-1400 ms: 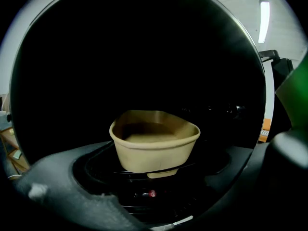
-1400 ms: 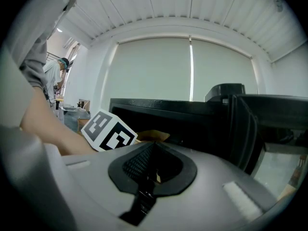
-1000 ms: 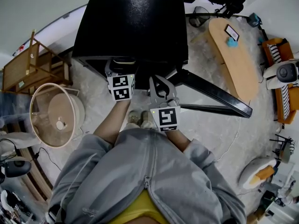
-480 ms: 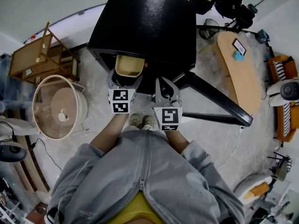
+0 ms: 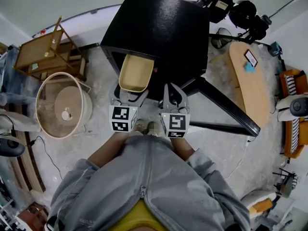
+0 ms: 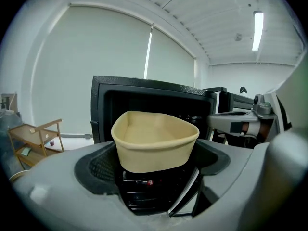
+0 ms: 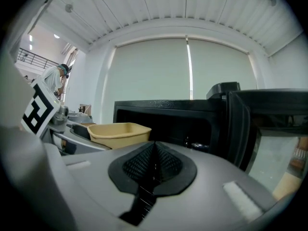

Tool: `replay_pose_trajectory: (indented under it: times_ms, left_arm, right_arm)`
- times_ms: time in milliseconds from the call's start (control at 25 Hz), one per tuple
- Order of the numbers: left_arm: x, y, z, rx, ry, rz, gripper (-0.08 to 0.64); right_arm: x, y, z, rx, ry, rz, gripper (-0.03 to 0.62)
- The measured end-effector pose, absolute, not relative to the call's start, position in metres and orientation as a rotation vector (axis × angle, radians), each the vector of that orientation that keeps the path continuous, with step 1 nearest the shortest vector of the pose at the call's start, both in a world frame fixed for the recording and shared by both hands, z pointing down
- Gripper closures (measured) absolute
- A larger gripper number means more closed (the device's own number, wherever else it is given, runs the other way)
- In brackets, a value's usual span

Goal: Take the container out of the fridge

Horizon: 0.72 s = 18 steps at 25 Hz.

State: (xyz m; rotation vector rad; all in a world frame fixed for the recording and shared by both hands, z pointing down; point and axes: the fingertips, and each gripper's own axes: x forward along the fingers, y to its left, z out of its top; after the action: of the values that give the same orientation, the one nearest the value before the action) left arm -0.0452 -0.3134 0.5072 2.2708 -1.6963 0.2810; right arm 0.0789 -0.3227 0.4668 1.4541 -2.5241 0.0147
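Left gripper (image 5: 130, 93) jaws pinching tan container (image 5: 136, 72) at front of open fridge (image 5: 159, 28). Right gripper (image 5: 174, 93) jaws pressed together, empty, just beside.

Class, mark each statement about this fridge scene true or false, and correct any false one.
1. The left gripper grips the beige plastic container. True.
2. The right gripper has its jaws apart around that container. False: its jaws are together, holding nothing.
3. The black fridge has its door shut. False: the door stands open.
4. The container has nothing in it. True.
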Motion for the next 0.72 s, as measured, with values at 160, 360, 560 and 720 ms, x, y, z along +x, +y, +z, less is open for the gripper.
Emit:
replay_pose_trajectory:
  times_ms: [160,360,560,720]
  left_arm:
    - [-0.046,-0.296,0.501,2.268,-1.693,0.258,0.074]
    - [-0.049,-0.277,0.494,2.26,-1.703,0.247,0.074]
    - [-0.056,-0.26,0.494,2.243,-1.725,0.243,0.074]
    - [-0.066,-0.258,0.491,2.224,-1.76,0.23,0.074]
  right_arm:
    - [0.076,-0.315,0.458,1.442,-2.543,0.004,0.592]
    - [0.071,-0.303,0.451,1.405,-2.555,-0.038,0.592]
    - [0.067,-0.292,0.445,1.376,-2.571,-0.074,0.592]
    - [0.061,-0.281,0.45,1.323,-2.585,-0.057,0.593]
